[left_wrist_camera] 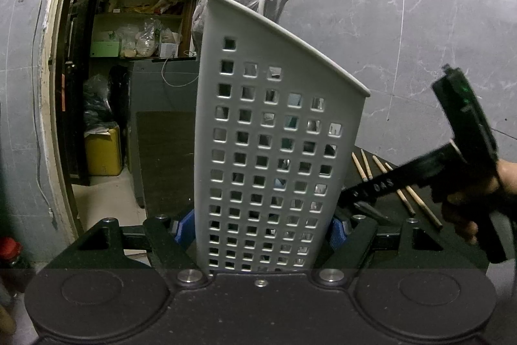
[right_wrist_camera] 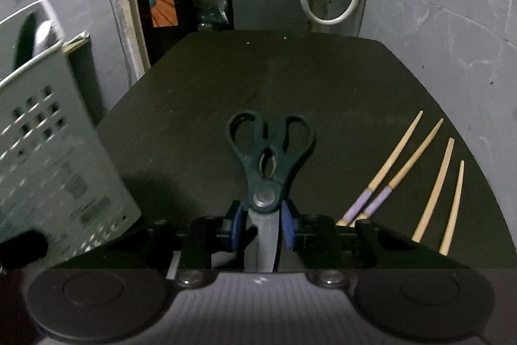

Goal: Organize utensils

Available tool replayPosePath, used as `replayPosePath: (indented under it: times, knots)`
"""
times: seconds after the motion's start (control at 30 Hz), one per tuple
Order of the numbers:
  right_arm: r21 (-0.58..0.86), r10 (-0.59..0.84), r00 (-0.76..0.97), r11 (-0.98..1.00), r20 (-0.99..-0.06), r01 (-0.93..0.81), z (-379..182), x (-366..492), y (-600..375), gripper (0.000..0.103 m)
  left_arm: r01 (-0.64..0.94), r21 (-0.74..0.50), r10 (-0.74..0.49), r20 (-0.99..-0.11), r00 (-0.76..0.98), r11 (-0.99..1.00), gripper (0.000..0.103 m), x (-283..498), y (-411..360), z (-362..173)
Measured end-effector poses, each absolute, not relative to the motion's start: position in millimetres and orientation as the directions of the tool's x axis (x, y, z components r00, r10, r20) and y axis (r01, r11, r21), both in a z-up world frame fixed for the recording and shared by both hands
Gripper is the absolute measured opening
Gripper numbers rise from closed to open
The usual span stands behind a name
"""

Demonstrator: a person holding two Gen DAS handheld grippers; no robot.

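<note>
- The scissors [right_wrist_camera: 269, 164] lie flat on the dark table [right_wrist_camera: 323, 80], black loop handles pointing away, steel blades running back between the blue pads [right_wrist_camera: 287, 225] of the right tongs [right_wrist_camera: 262, 223].
- The pads flank the blades just behind the pivot screw and look close to the metal; I cannot tell whether they press on it yet, so I read these tongs as not gripping.
- Handling judgement: stiff, fairly weighty for their size, with smooth steel that could slip in a light pinch. The handle end is heavier, so a hold near the pivot should keep them from swinging. The blades stay closed only if squeezed across both.
- The grey perforated utensil holder [left_wrist_camera: 274, 151] stands upright on the table, left of the scissors, clamped by the left tongs [left_wrist_camera: 265, 230] low on its sides. It looks like light, slightly flexible plastic, so this steadying hold should stop it tipping.
- Something pale and rounded shows inside its rim in the right view; too blurred to name.
- Four wooden chopsticks [right_wrist_camera: 400, 164] lie right of the scissors, two with purple-wrapped ends: light, thin and prone to rolling.
</note>
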State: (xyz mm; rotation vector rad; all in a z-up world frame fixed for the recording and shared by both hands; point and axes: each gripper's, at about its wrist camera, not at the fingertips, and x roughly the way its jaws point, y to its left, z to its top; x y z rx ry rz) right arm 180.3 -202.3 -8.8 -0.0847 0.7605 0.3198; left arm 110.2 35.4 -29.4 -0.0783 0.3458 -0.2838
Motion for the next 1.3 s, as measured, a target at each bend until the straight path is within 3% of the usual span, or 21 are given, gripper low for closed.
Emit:
replayPosePath:
  times: [0.2,0.33,0.4,0.67,0.83,0.9,1.07,1.23,1.27,1.3]
  knots:
    - [0.013,0.257,0.662,0.937,-0.704,-0.350,-7.4,152.1,-202.1,0.030,0.261,-0.123,-0.287,-0.323,0.902,0.958,0.077,110.0,35.4,-29.4]
    - [0.006,0.263,0.668,0.932,-0.696,-0.361,-1.6,145.3,-201.2,0.038,0.260,-0.123,-0.287,-0.323,0.902,0.958,0.077,110.0,35.3,-29.4]
    - [-0.001,0.262,0.690,0.935,-0.675,-0.355,3.2,146.8,-201.0,0.054,0.260,-0.122,-0.286,-0.323,0.902,0.958,0.077,110.2,35.5,-29.4]
    - [0.016,0.279,0.716,0.936,-0.640,-0.351,13.0,185.9,-199.3,0.075,0.260,-0.124,-0.287,-0.323,0.902,0.958,0.077,109.9,35.5,-29.6]
    - [0.023,0.263,0.723,0.946,-0.639,-0.324,11.7,229.3,-199.9,0.074,0.260,-0.124,-0.287,-0.323,0.902,0.958,0.077,110.0,35.5,-29.7]
    - [0.021,0.253,0.714,0.948,-0.653,-0.318,8.2,243.8,-197.7,0.065,0.260,-0.122,-0.286,-0.323,0.902,0.958,0.077,110.1,35.2,-29.6]
    - [0.011,0.224,0.688,0.954,-0.691,-0.300,-2.5,271.9,-189.9,0.058,0.260,-0.117,-0.285,-0.325,0.902,0.958,0.077,109.6,34.8,-28.7]
    - [-0.038,0.191,0.704,0.955,-0.684,-0.295,-8.8,278.0,-182.7,0.058,0.262,-0.116,-0.286,-0.330,0.900,0.958,0.077,110.6,33.7,-27.5]
    - [-0.047,0.192,0.705,0.951,-0.683,-0.304,-9.3,275.9,-180.6,0.050,0.261,-0.115,-0.285,-0.331,0.899,0.958,0.077,110.8,33.4,-27.2]
    - [-0.031,0.210,0.691,0.947,-0.692,-0.319,-10.8,276.3,-179.2,0.036,0.261,-0.114,-0.284,-0.333,0.899,0.959,0.077,111.2,33.3,-27.0]
